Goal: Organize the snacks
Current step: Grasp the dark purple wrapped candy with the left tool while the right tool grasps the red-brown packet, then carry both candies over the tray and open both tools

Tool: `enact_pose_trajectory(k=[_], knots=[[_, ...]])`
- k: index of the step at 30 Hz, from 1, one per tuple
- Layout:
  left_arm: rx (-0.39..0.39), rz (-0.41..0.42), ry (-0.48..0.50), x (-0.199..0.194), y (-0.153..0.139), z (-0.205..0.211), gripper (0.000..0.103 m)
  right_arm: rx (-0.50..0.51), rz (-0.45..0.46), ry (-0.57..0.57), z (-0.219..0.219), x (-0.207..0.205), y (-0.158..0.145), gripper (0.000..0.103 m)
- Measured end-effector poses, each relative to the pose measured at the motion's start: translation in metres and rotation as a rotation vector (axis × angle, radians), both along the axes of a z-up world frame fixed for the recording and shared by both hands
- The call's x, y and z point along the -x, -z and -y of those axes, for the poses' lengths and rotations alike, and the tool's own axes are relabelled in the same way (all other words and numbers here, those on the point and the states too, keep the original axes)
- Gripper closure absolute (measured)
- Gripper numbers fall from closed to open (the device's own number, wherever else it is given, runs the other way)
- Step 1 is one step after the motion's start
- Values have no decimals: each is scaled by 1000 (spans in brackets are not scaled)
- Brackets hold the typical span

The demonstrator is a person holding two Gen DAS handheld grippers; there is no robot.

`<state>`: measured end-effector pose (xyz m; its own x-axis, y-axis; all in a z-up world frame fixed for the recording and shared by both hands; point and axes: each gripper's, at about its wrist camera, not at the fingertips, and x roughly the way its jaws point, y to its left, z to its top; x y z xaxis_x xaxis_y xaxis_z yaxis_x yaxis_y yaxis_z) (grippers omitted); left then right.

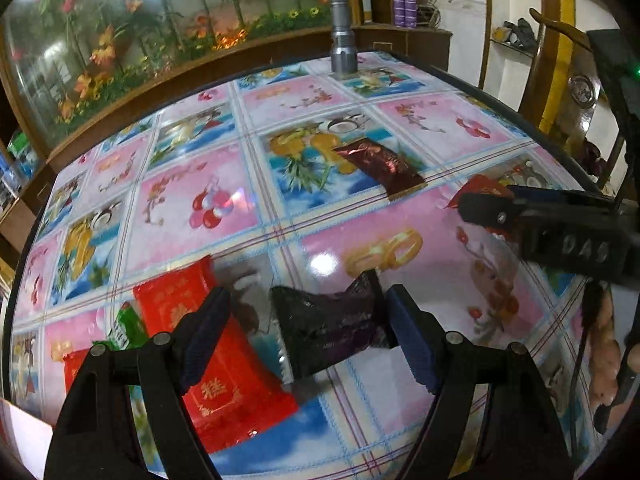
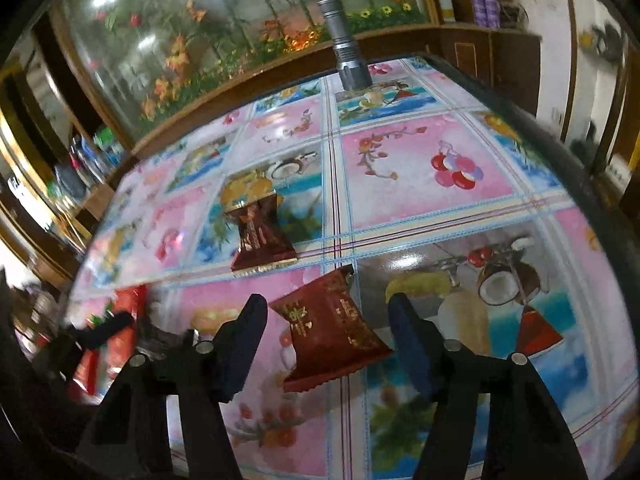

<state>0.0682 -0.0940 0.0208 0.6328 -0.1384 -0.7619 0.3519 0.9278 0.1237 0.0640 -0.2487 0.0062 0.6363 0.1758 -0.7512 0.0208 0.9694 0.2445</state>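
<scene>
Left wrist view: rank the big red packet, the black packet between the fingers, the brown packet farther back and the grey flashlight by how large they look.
1. red packet, partly hidden by a finger
2. black packet
3. brown packet
4. grey flashlight

The last two sit farther away, so their true sizes stay unsure.

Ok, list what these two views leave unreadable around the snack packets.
- Green packet: left wrist view, mostly hidden under the red packet and the left hand-held gripper.
- Red-brown packet: print too small to read, right wrist view.
- Left-edge packets: right wrist view, blurred.
</scene>
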Motion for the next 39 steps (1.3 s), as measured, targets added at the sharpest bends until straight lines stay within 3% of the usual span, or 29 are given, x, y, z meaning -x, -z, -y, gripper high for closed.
enact_pose_trajectory(k=[2,4,8,11,12,13,16,26,39], knots=[[11,-7,13,0,2,3,25,55,0,5,-4,0,0,50],[10,-20,29,0,5,6,36,95,1,9,-5,1,0,59],[27,-24,63,4,5,9,50,140,1,6,-7,2,0,65],[49,-44,80,5,4,10,67,134,1,7,-6,3,0,65],[48,-44,87,7,4,11,78,123,0,9,-6,3,0,66],[38,-40,95,9,4,13,80,106,-1,13,-4,3,0,66],[28,-32,109,16,4,15,81,37,-8,26,5,2,0,66],[151,-6,82,57,-19,-16,82,-67,-10,-10,8,3,-2,66],[154,111,-61,153,-59,-108,82,-265,11,-115,-10,22,-10,68]])
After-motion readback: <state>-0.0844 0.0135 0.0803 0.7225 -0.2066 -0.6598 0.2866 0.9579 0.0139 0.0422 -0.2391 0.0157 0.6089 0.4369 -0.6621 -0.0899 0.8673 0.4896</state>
